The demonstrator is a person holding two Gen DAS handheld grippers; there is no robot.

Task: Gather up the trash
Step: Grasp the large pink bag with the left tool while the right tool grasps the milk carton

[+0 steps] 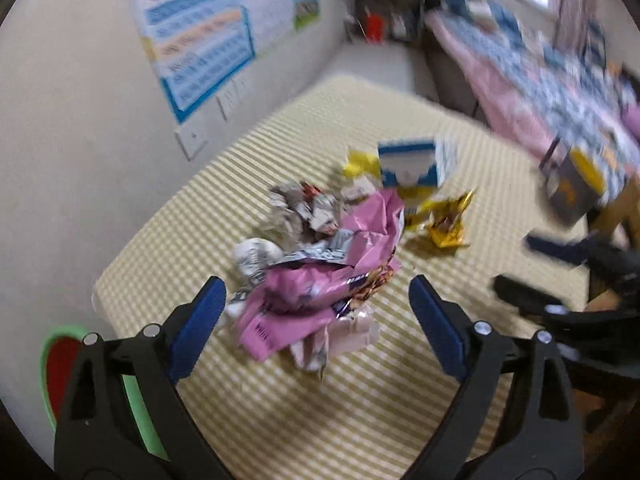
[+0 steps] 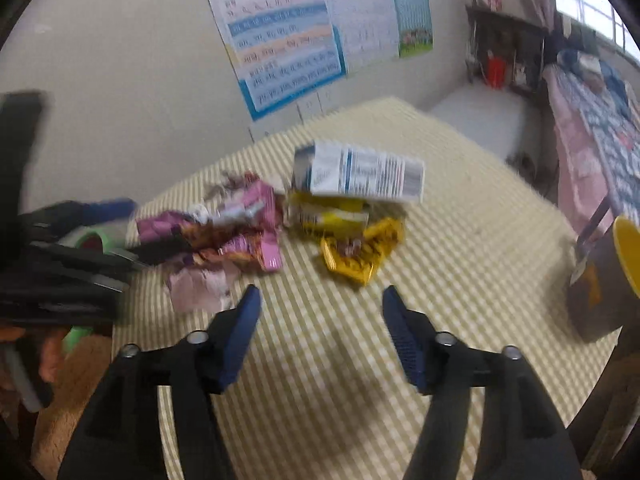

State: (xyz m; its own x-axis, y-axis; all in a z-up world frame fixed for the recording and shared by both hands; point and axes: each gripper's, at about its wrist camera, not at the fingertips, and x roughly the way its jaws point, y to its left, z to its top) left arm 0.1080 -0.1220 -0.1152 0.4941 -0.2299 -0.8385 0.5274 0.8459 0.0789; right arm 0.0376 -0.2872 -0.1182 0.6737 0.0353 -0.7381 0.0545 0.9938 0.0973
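The left tool (image 1: 316, 300) stands wide open and holds nothing; the pink wrapper (image 1: 320, 280) lies just ahead, between the lines of its two fingers, untouched. The right tool (image 2: 320, 304) is also released and empty, with the gold wrapper (image 2: 360, 256) just ahead and the white carton (image 2: 360, 176) beyond. All trash lies clustered on the checked desk (image 2: 460, 240). The left tool is nearer the pink wrapper. A green bin (image 1: 52, 364) sits at the desk's left edge.
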